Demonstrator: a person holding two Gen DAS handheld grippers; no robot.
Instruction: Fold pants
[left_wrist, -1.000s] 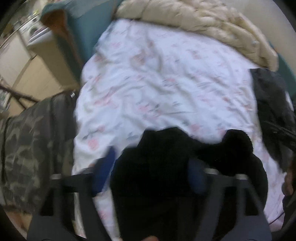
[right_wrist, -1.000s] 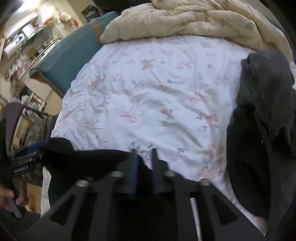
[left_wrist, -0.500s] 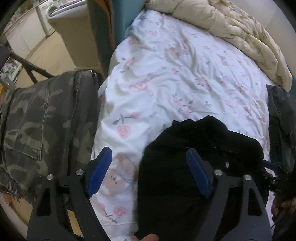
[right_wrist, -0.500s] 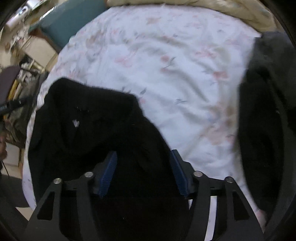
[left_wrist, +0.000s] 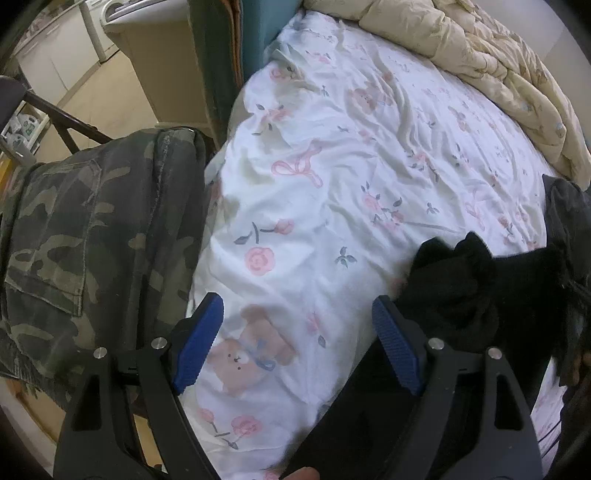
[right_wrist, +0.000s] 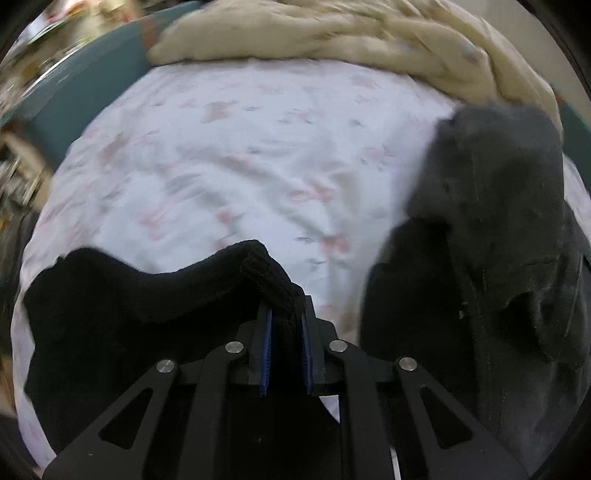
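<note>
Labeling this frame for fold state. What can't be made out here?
- Black pants: lower part hidden behind the right gripper in the right wrist view; full shape unclear.
- Same pants, left wrist view: partly behind the left gripper, whose jaws are open.
- Gray garment: cut off by the right edge.
- Sheet print: motion-blurred.

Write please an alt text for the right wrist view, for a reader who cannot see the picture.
The right claw is shut on a ribbed edge of the black pants, which lie bunched at the near side of a white floral bedsheet. A dark grey garment lies on the right side of the bed, and a cream comforter is heaped along the far edge.
</note>
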